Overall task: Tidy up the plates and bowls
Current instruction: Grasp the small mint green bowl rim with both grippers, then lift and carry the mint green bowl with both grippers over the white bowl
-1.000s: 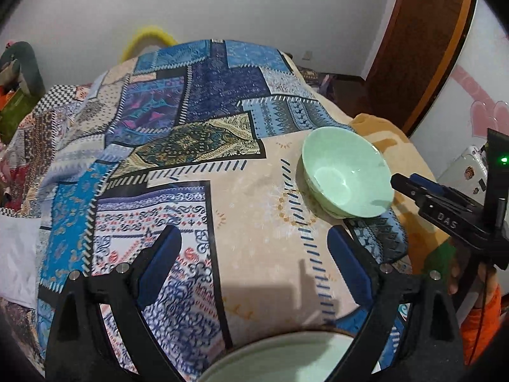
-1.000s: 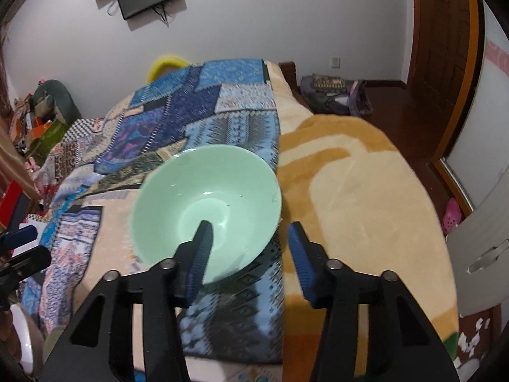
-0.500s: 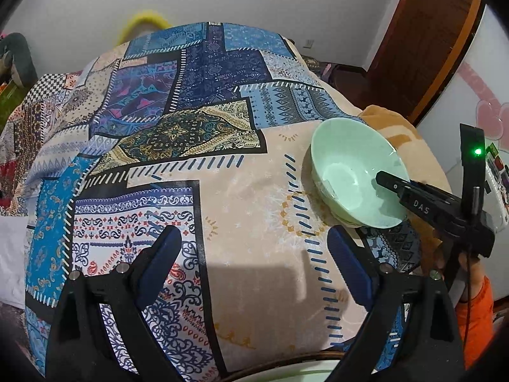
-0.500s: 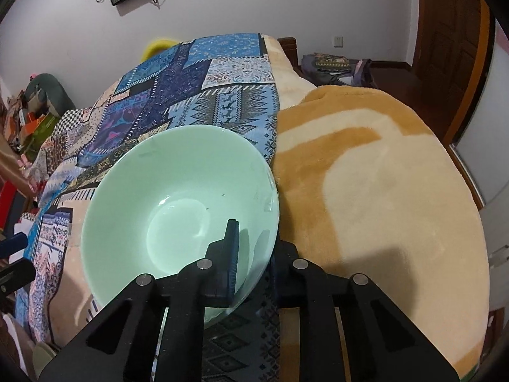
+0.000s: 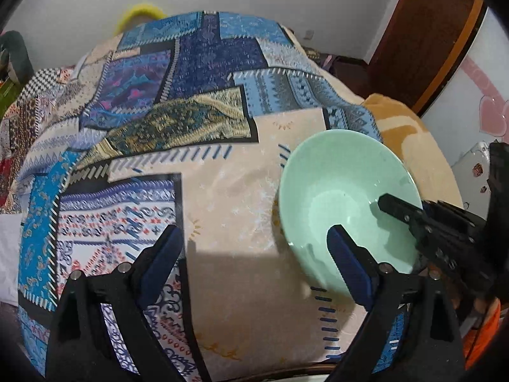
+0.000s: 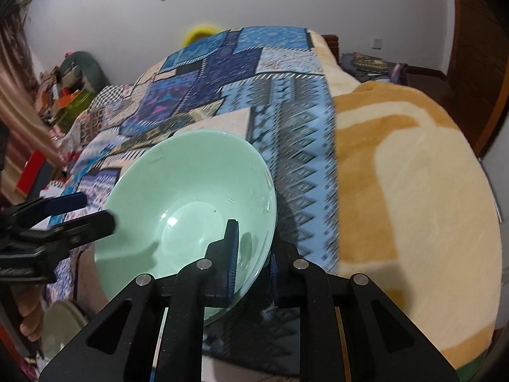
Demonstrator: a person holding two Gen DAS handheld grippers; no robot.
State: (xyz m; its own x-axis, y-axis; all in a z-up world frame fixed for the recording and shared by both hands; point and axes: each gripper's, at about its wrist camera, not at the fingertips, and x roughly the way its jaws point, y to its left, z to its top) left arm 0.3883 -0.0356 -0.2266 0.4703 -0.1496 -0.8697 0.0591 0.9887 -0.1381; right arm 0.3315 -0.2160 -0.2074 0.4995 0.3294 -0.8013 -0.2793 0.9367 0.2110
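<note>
The right tongs (image 6: 251, 254) are clamped on the near rim of the bowl (image 6: 191, 203), one finger inside it and the other outside. The pale green bowl sits tilted over the bed (image 6: 413, 191), above the patchwork quilt (image 6: 286, 121), just left of the orange blanket (image 6: 397, 133). The left tongs (image 5: 254, 254) gape wide with nothing between them, over the quilt to the left of the bowl; their right finger (image 5: 348, 267) overlaps the bowl's near edge in the left wrist view. A plate (image 6: 63, 328) shows at the near left in the right wrist view
</note>
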